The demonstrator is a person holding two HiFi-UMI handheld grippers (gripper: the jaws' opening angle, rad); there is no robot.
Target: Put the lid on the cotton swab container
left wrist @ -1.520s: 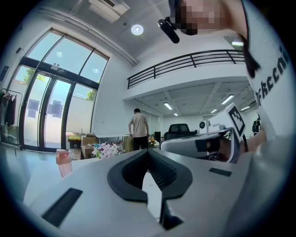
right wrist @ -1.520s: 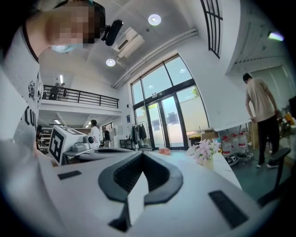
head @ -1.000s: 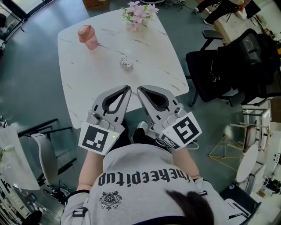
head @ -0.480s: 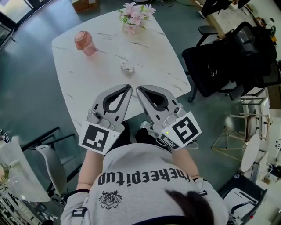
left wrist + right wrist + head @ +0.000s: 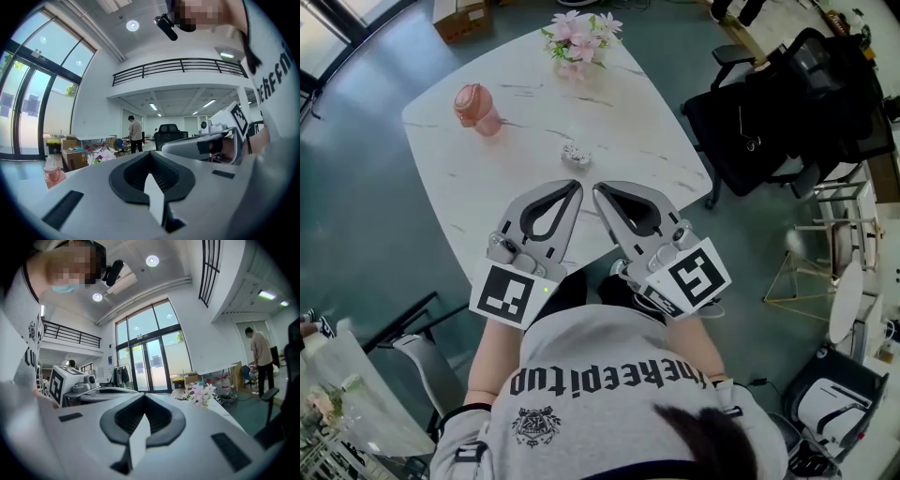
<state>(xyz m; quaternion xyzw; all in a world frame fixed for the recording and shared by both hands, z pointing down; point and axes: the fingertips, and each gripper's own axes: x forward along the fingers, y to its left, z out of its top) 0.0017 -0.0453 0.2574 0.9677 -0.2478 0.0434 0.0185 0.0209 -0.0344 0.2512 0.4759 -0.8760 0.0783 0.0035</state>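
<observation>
Cotton swab container (image 5: 576, 153): a small round clear tub near the middle of the white marble-patterned table (image 5: 487, 187). It is too small for you to tell whether its lid is on.
Change since a second ago: the cotton swab container sits lower in your head view and closer to both gripper tips. The whole table has swung with it, and nothing on the table has shifted against the cotton swab container.
Left gripper (image 5: 574, 187): on your side of the cotton swab container and apart from it. Its jaws are pressed together on nothing, as before.
Right gripper (image 5: 597, 188): just beside the left gripper, on your side of the cotton swab container and apart from it. Its jaws are pressed together with nothing between them, unchanged.
Pink lidded plastic bottle (image 5: 475, 110): beyond and left of the cotton swab container. It has drifted left in your view.
Pink-and-white flower bunch (image 5: 577, 37): beyond the cotton swab container, at the table's far edge.
Black office chair (image 5: 787, 112): off the table, to the right of the cotton swab container, and higher in view than before.
Writing: your grey shirt (image 5: 609, 366) carries dark print, upside down from the head view, that appears to read "thekeepitup". The marker cubes bear black-and-white square patterns. Any label on the cotton swab container is too small to read.
</observation>
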